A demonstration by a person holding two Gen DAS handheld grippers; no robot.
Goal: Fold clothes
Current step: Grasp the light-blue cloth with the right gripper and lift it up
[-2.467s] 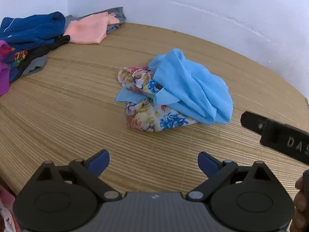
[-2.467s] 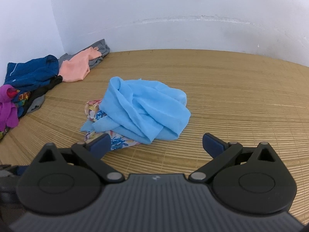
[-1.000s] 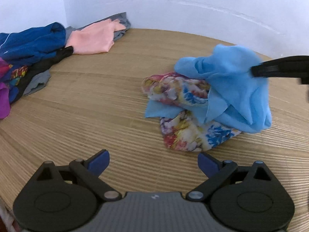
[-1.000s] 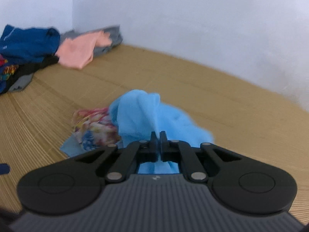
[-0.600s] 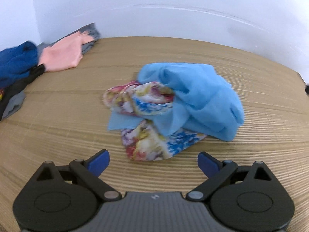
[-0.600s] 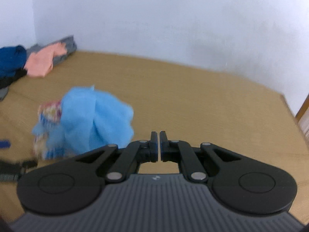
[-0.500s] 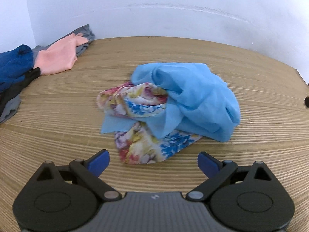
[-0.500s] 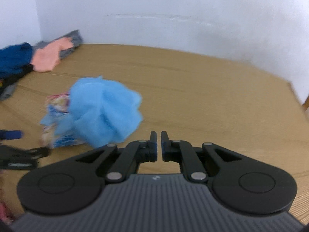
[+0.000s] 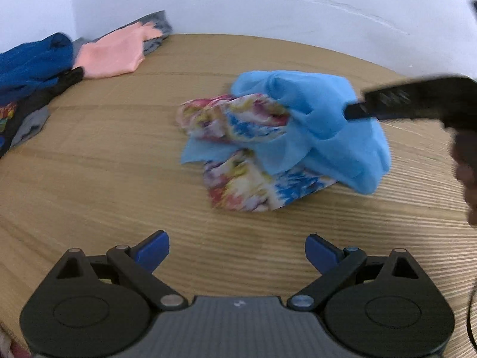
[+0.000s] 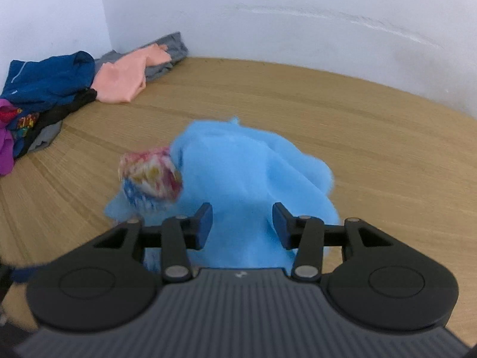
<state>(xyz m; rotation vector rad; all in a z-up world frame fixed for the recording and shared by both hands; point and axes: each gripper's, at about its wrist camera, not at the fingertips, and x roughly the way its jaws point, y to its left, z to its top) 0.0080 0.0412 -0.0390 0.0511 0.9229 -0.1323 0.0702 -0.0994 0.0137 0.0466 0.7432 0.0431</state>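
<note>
Your right gripper (image 10: 242, 222), jaws apart, over blue garment (image 10: 244, 164) mid-mat (image 10: 372, 137). Your left gripper (image 9: 237, 246) wide apart, near floral cloth (image 9: 238, 188).

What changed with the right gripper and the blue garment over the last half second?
The right gripper, shut and clear of the pile then, has opened and come in over the blue garment, jaws on either side of a bunched fold, not yet clamped. The left gripper stays open, back from the pile. Floral cloth still tangled underneath.
</note>
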